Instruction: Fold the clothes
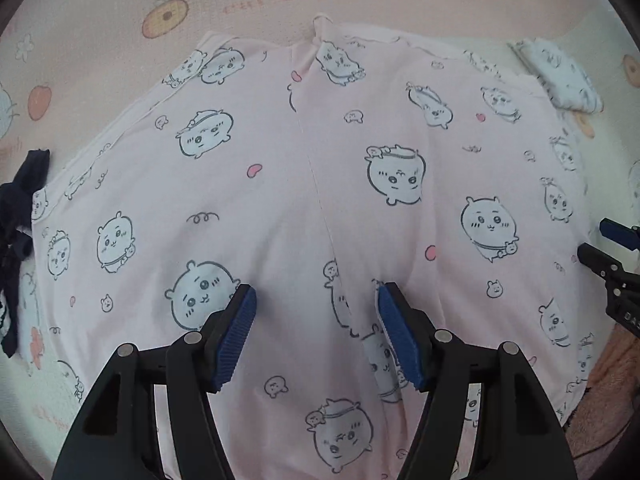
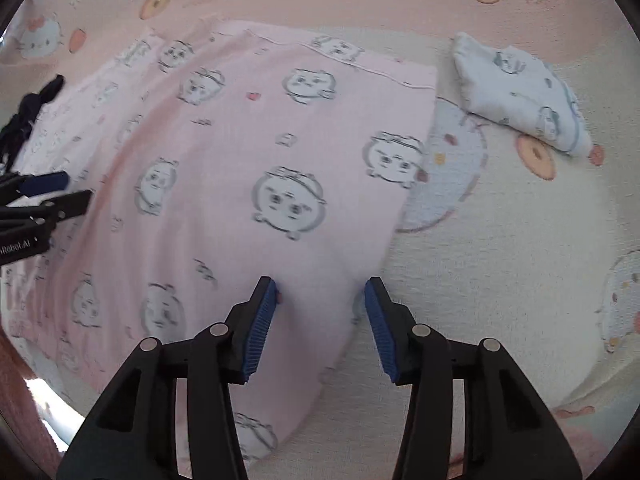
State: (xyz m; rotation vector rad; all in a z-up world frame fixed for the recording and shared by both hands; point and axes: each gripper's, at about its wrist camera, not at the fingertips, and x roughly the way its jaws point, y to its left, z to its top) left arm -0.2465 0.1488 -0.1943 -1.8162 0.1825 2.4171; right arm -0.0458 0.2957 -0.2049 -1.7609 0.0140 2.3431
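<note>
Bedding: one cartoon-print sheet (image 1: 100, 20), peach and cream, with cat faces and round orange motifs, covering the whole surface in both views.

Item 1, pink garment (image 1: 280, 200): pale pink cloth printed with white round-faced animals and small red hearts. Lies spread flat on the sheet, filling the centre of the left wrist view, with a lengthwise seam running from 12 o'clock toward 6 o'clock. In the right wrist view its straight right-hand edge runs from 1 o'clock down to 6 o'clock, bare sheet beyond it.

Item 2, folded white cloth (image 2: 520, 92): small bundle with a pale blue print, on the sheet at 2 o'clock, apart from the pink garment.

Item 3, dark navy clothing (image 1: 16, 232): crumpled at 9 o'clock, touching the garment's left edge.

Item 4, left gripper (image 1: 316, 308): black arms, blue ribbed pads, jaws spread wide over the middle of the pink garment. Nothing held; whether the tips touch the cloth cannot be told.

Item 5, right gripper (image 2: 320, 300): same make, jaws spread wide, straddling the garment's right-hand edge at 6 o'clock; left pad over pink cloth, right pad over sheet. Nothing pinched. View slightly blurred.
</note>
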